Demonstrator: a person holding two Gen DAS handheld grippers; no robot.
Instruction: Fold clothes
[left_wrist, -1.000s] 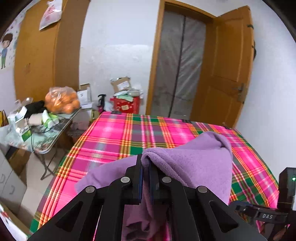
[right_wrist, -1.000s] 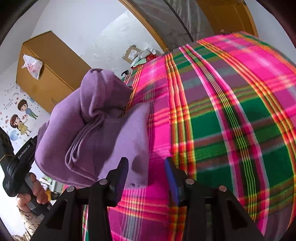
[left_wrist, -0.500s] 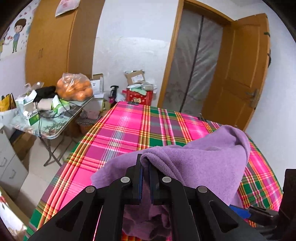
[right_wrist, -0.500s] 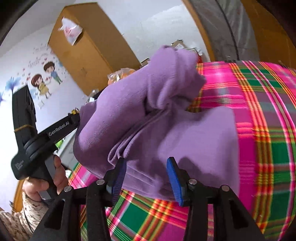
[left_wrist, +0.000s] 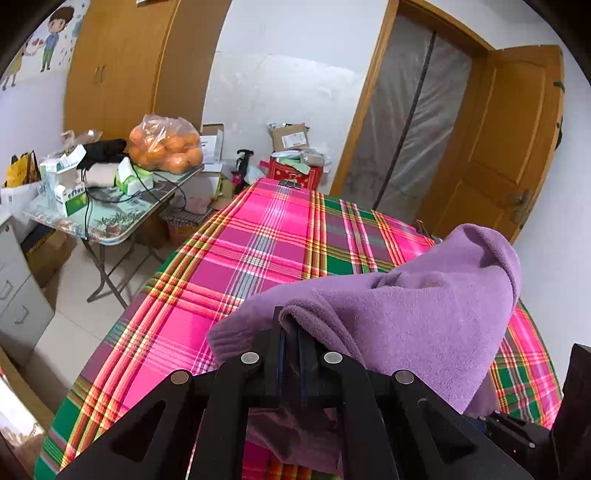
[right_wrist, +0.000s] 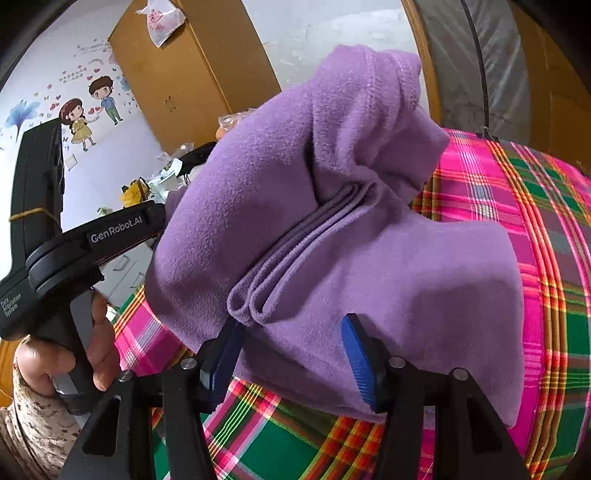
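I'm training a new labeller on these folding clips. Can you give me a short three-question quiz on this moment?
1. True or false: the left gripper is shut on the purple garment.
2. What shows between the right gripper's fingers? A) garment, pads not pressing it B) the bag of oranges C) a cardboard box
3. What does the garment lie on?

Key
1. True: its jaws pinch a fold of the fabric.
2. A. The jaws have just been opening; the cloth sits in the gap, unpressed.
3. The pink and green plaid cloth.
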